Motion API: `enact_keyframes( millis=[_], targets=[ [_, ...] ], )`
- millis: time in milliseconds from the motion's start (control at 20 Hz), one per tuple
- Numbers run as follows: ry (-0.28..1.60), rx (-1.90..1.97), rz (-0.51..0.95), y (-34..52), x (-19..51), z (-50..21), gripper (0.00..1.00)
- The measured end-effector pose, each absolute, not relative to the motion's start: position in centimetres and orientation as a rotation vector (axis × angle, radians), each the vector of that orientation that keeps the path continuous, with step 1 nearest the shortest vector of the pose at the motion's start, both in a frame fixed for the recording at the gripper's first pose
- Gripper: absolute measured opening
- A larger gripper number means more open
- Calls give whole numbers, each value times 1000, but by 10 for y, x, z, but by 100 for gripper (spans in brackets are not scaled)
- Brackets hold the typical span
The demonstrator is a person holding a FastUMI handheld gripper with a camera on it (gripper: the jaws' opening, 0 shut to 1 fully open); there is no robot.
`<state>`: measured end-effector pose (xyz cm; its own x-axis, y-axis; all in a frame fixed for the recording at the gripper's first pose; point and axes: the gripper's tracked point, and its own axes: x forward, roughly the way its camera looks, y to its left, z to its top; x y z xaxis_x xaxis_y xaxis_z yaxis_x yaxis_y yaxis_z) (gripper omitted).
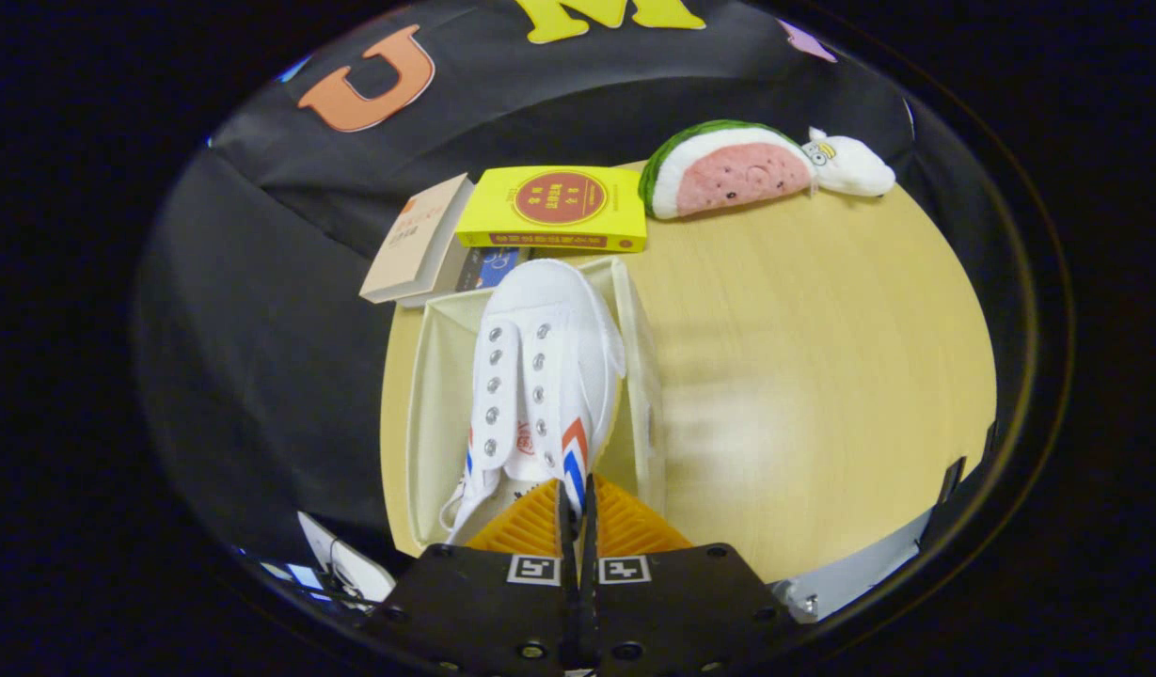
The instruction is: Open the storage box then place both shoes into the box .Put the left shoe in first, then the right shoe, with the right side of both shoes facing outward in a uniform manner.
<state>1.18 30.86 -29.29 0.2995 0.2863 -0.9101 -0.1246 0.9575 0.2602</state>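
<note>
Gripper [575, 512] fingers clamp together on the white shoe's [540, 376] heel collar, shoe inside the open storage box [427, 395], toe toward 12 o'clock, on the worktop [803, 376]

You see a white shoe [540, 376] with red and blue slanted stripes at frame centre, in a pale cream box [436, 404]. Upper centre sits a yellow book [554, 209] (red disc on its cover); the watermelon plush [723, 169] is pink, white and green-rimmed.
</note>
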Motion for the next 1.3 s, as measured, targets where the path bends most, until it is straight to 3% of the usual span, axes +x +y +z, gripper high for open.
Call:
enact_keyframes(
  millis=[400,450,500,600,850,900,1000,1100,1200,1300],
  targets=[
    [1205,-11,168,305,11,-318,2],
    [1199,-28,185,308,9,-320,6],
    [1197,-36,192,310,7,-320,17],
    [1195,-30,190,310,3,-315,25],
    [1144,-118,159,288,-8,-292,30],
    [1114,-177,156,280,-6,-288,37],
    [1050,-267,131,263,-5,-276,86],
    [992,-282,110,254,-2,-262,84],
    [918,-268,74,242,2,-243,99],
    [786,-234,13,225,5,-207,96]
  ],
)
